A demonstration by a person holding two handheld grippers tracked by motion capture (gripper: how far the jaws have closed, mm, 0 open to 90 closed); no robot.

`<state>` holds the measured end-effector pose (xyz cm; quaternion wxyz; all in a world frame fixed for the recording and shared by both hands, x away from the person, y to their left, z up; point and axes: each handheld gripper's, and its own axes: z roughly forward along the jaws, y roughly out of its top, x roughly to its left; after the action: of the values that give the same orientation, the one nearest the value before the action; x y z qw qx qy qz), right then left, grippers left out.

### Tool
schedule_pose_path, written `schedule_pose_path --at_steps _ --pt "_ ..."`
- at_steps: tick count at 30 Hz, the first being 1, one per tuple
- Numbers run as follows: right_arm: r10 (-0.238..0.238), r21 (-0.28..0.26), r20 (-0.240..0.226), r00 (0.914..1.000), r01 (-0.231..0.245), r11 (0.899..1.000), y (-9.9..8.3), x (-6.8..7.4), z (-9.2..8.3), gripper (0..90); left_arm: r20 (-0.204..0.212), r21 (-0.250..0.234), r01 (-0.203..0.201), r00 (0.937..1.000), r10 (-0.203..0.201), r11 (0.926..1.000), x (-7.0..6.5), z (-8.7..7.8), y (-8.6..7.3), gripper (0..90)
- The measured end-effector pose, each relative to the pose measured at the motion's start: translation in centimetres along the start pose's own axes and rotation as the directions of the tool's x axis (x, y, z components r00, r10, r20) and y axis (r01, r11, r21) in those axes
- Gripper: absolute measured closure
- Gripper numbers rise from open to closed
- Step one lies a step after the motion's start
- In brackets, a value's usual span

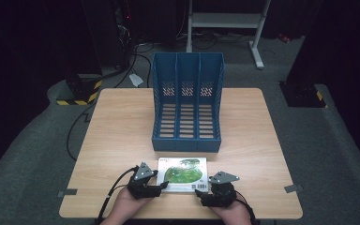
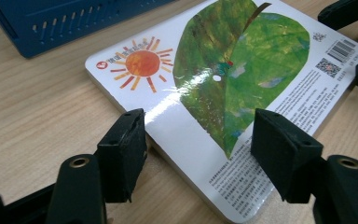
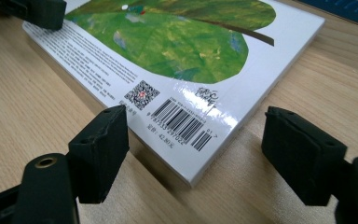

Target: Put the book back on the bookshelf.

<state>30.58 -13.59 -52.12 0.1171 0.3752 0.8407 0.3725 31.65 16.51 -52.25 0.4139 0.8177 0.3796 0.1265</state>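
A picture book (image 1: 183,174) lies flat on the wooden table (image 1: 122,122) near its front edge. Its white cover shows a green leaf (image 2: 242,70) and an orange sun (image 2: 142,63). My left gripper (image 1: 161,186) is at the book's near left corner, open. In the left gripper view the gripper (image 2: 198,144) has one jaw beside the book's edge and the other over the cover. My right gripper (image 1: 200,196) is open at the near right corner. The right gripper view shows the gripper (image 3: 196,144) straddling the corner by the barcode (image 3: 182,123). Nothing is gripped.
A blue three-slot file rack (image 1: 187,103) stands just behind the book, its open side facing me. Grey tape marks (image 1: 67,192) (image 1: 293,188) sit at the table's front corners. Beyond the table are a white frame (image 1: 258,42), cables and a black base with hazard stripes (image 1: 79,93).
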Motion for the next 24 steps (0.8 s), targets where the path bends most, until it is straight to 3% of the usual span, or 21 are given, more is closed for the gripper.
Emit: schedule_pose_path --at_steps 3,7,12,14,21,24 --pt "-0.009 -0.006 0.003 1.0 0.009 1.0 0.0 0.1 0.0 24.3 -0.029 -0.007 0.016 0.9994 -0.017 0.9998 0.1 -0.2 0.7 35.4" --pt "-0.013 -0.013 -0.005 0.9999 0.013 1.0 0.0 0.1 -0.2 29.1 -0.073 -0.006 0.0 0.9973 0.0 1.0 0.0 -0.2 1.8 32.4" --pt "-0.011 -0.01 -0.011 0.9999 0.011 1.0 0.1 0.0 -0.2 30.0 -0.099 -0.011 0.062 0.9931 -0.063 0.998 0.1 0.7 2.2 30.2" --pt "-0.003 -0.018 -0.011 0.9999 0.003 1.0 0.1 0.0 -0.4 32.8 -0.08 -0.015 0.087 0.9929 -0.088 0.9961 0.2 1.0 1.6 29.0" --pt "-0.009 -0.041 -0.008 0.9999 0.009 0.999 0.0 0.3 -0.7 35.6 -0.049 0.002 0.088 0.9949 -0.088 0.9961 -0.2 1.1 0.7 27.1" --pt "-0.012 -0.068 0.001 0.9999 0.012 0.998 0.1 0.4 -0.9 36.4 -0.031 -0.004 0.123 0.992 -0.123 0.9924 0.0 1.0 0.6 26.5"
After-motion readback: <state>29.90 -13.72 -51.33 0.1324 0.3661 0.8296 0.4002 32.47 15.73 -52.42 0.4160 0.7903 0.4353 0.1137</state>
